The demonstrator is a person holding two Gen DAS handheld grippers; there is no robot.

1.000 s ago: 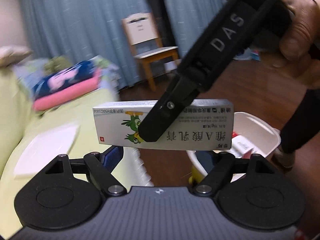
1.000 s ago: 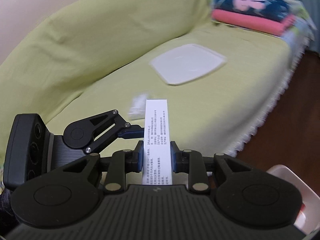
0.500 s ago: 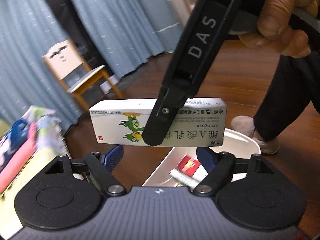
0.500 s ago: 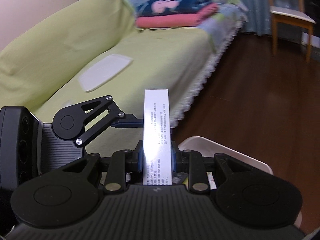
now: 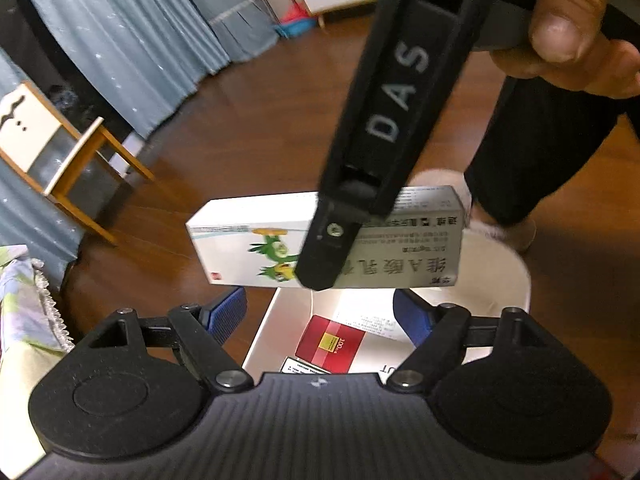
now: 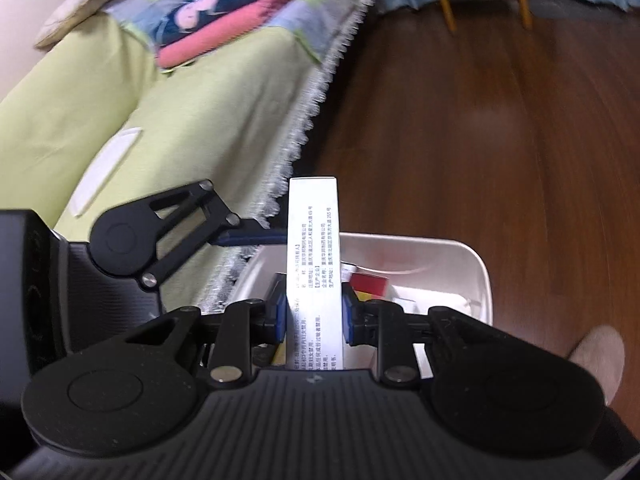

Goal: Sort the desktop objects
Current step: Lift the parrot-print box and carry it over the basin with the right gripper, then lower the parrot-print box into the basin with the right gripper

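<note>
**Medicine box held over a white bin, not yet released**

The right gripper (image 6: 314,312) is clamped on a white medicine box (image 5: 332,240), its blue pads (image 6: 280,312) pressed against the box's two broad faces. The box hangs in the air above a white plastic bin (image 6: 460,256) that stands on a dark wooden floor (image 6: 480,120), just beside a sofa draped in a green cover (image 6: 180,128). Seen from the left wrist, the box's long axis runs level, left to right across the view, with its printed lettering and a green cartoon bird upside down. Seen from the right wrist, that same axis points straight ahead, away from the camera, with a narrow printed face turned upward.

The left gripper (image 5: 320,312) holds nothing — its blue fingers (image 5: 228,312) are spread wide below and to either side of the box, close but not touching it. Inside the bin lie a red packet (image 5: 332,344) and some white papers or boxes.

Risks, as a judgement: the box looks nearly as long as the bin's opening from this angle, so released level it could catch on the rim and tip onto the floor. The grip sits towards one end, so the box may swing as the pads part. The waiting left fingers could also knock it off course if it drops between them.
</note>
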